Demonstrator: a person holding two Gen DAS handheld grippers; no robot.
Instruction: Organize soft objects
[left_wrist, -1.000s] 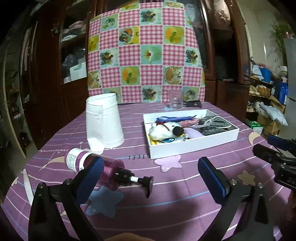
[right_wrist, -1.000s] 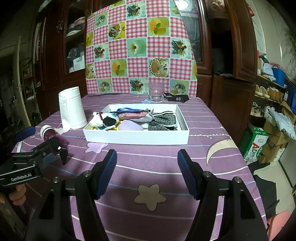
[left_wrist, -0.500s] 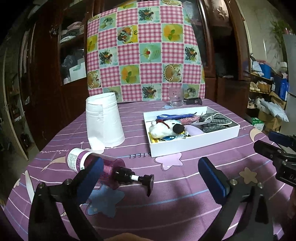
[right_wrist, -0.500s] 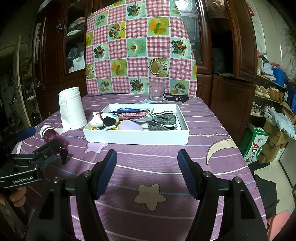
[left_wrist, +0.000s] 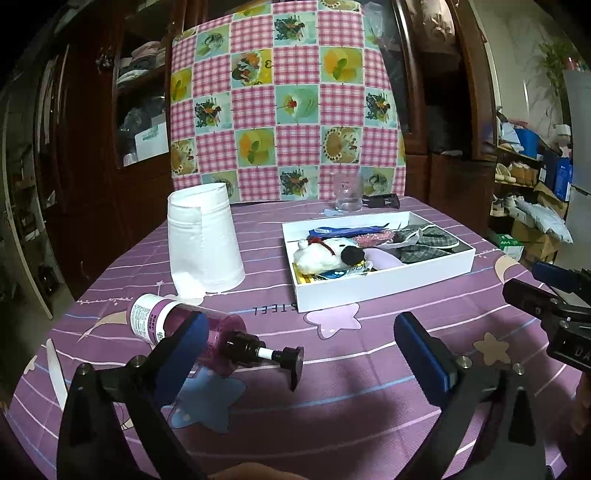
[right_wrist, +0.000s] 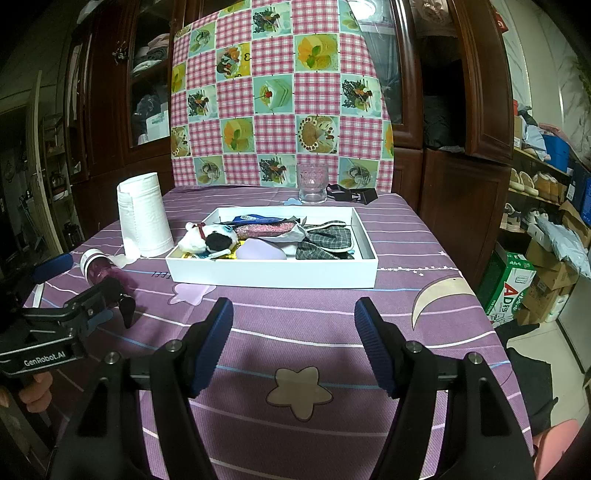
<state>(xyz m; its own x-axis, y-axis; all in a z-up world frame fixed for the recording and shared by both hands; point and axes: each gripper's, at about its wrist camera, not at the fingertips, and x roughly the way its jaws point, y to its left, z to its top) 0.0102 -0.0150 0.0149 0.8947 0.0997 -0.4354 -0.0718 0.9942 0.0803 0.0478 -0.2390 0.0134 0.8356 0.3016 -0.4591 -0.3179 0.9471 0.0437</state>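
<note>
Soft objects are gathered in a white tray (right_wrist: 271, 273) that is placed on the purple tablecloth (right_wrist: 295, 325), near the middle of the table. At the left end of the tray a white plush toy (right_wrist: 207, 236) with a black patch is laid, and a lilac pad (right_wrist: 260, 253) is seen just beside it. A grey checked cloth (right_wrist: 325, 242) is placed at the right end, and a pink glittery piece (right_wrist: 264, 229) is found at the far side; what lies under the toy cannot be told surely, perhaps some small packets. Left of the tray a white paper roll (left_wrist: 203, 243) is stood upright. Near it a pink pump bottle (left_wrist: 207, 334) is laid on its side. A clear glass (right_wrist: 313, 182) is stood beyond the far edge of the tray. The left gripper (left_wrist: 295, 354) is held low over the near left of the table, its fingers spread wide and holding nothing. The right gripper (right_wrist: 293, 343) is held over the near edge, its fingers also wide and empty.
</note>
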